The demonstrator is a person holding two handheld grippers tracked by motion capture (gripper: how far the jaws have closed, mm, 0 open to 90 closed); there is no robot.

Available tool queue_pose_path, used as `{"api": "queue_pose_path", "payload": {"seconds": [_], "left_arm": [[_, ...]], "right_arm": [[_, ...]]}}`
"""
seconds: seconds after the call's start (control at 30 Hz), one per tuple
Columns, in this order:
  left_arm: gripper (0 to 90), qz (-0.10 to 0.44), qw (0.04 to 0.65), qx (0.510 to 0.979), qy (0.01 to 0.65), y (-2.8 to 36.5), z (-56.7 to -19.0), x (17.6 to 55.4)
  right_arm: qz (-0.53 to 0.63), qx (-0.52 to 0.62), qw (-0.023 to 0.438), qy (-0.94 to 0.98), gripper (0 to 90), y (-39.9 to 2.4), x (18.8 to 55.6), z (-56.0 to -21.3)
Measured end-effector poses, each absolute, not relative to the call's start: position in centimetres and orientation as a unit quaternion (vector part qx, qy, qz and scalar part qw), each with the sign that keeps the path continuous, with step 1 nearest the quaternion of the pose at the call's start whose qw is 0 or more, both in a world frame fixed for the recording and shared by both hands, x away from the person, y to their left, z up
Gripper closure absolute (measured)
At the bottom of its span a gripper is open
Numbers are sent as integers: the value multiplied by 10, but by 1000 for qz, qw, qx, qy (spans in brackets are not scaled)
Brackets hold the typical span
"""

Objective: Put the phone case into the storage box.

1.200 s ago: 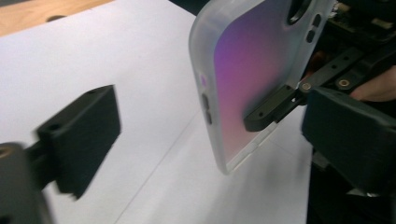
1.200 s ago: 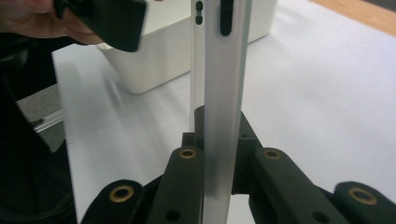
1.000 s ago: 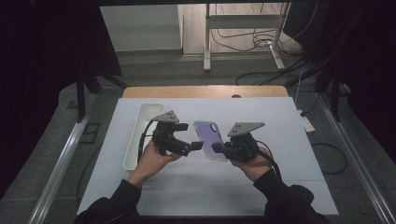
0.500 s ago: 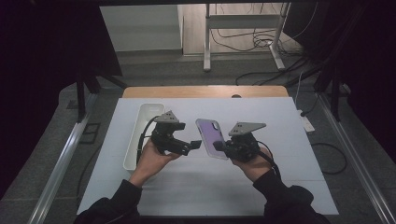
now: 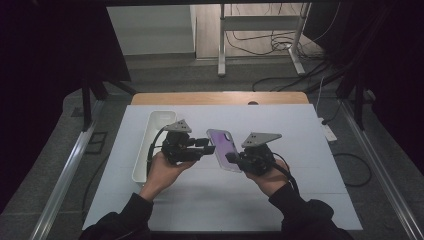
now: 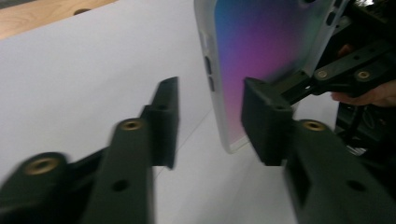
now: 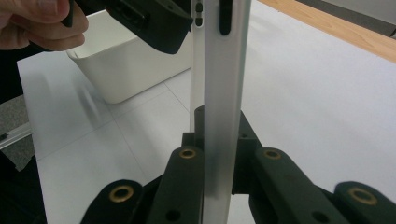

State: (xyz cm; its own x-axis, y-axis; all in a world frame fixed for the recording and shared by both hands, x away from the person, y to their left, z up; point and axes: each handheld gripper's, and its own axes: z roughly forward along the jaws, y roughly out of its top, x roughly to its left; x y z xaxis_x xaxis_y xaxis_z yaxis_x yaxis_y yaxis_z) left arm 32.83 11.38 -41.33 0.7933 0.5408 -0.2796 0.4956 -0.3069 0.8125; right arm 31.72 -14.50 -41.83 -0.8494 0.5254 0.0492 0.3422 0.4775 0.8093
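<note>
— What has just changed at the left hand-held gripper [image 5: 209, 145]?

— Its jaws have just been closing. In the left gripper view, the long edge of the phone case [image 6: 261, 60] is seen between the two black pads, one pad lying against the purple face, the other pad [image 6: 164, 119] apart from the frosted rim. A clamp is therefore not yet made; the jaws are counted as apart.

— And the right hand-held gripper [image 5: 231, 159]?

— It is pressed together on the phone case [image 7: 223, 93], which is seen edge-on, standing upright between the pads in the right gripper view. The case is carried above the table [image 5: 300, 130], near the middle, clear of the white surface.

— What is meant by that for the work?

— A handover, or a two-sided hold, is judged to be under way: the case is held by the right side while a second grip is being taken by the left. Until the outer left pad is brought onto the rim, the right grip should probably be kept.

— Are containers present?

— One white rectangular bin [image 5: 150, 145] is set along the left edge of the table, just beside the left hand [image 5: 162, 172]. Its open top is seen from above, and nothing is made out inside it, though the near part is hidden by the gripper and hand.
</note>
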Motion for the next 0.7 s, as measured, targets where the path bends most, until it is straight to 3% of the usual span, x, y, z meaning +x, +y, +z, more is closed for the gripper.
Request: {"api": "queue_pose_path", "payload": {"seconds": [0.17, 0.3, 0.7], "left_arm": [[746, 14, 496, 807, 320, 114, -413, 328], [798, 13, 497, 804, 326, 116, -413, 329], [874, -20, 515, 784, 346, 120, -413, 330]], "right_arm": [[443, 253, 103, 854, 853, -143, 316, -419], [443, 251, 101, 855, 853, -141, 315, -420], [441, 247, 92, 858, 837, -137, 314, -422]]}}
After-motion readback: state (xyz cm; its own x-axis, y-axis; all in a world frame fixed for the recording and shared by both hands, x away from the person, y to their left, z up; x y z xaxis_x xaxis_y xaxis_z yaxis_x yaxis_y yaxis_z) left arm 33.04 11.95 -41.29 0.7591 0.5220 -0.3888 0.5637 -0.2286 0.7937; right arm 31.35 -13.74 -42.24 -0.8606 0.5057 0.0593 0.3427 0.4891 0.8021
